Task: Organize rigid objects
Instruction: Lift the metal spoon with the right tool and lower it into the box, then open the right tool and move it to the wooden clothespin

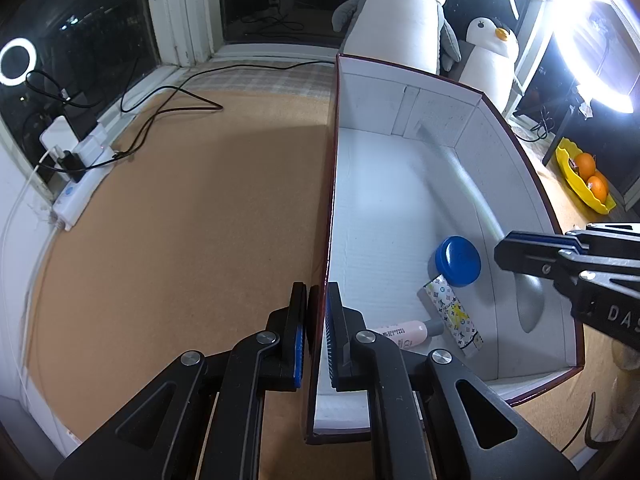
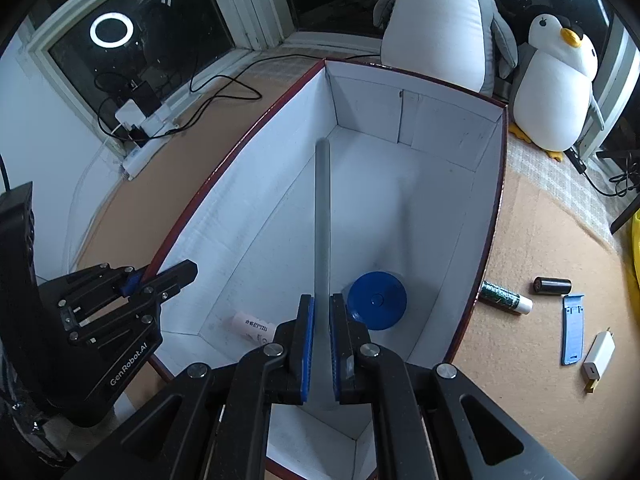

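The left gripper (image 1: 316,312) has its fingers clamped on the box's (image 1: 400,200) near side wall. The right gripper (image 2: 320,340) fingers pinch a grey spoon (image 2: 322,216) over the box, a blue lid (image 2: 376,304) just right of them inside.

A tan cork-like surface (image 2: 532,396) is carrying a white box (image 2: 452,128). Just right of the box, a green tube (image 2: 505,295), a black cylinder (image 2: 553,285), a blue clip (image 2: 573,329) and a white charger (image 2: 599,361) are lying.
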Available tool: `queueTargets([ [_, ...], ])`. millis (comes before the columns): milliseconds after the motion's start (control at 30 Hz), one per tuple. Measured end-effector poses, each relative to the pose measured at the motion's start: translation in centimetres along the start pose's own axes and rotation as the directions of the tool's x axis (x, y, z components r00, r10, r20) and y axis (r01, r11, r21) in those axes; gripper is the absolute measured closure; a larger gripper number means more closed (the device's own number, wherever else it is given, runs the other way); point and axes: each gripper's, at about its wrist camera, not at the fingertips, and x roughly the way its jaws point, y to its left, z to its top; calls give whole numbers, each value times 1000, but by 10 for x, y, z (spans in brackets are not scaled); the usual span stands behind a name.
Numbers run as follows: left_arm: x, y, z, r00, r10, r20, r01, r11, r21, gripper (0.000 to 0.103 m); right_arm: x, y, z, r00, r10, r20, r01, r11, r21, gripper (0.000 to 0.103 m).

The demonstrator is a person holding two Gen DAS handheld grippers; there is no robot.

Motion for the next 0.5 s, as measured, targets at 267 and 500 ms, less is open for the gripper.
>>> queueTargets([
  [267,1,0,1,1000,6,-2,-6,1000,0,95,-8,2,-1,1000,-7,30,8,1000,-14,70],
  [500,0,-2,0,1000,18,-5,-18,1000,1,95,-27,-14,-6,997,2,73,-4,1000,27,68],
])
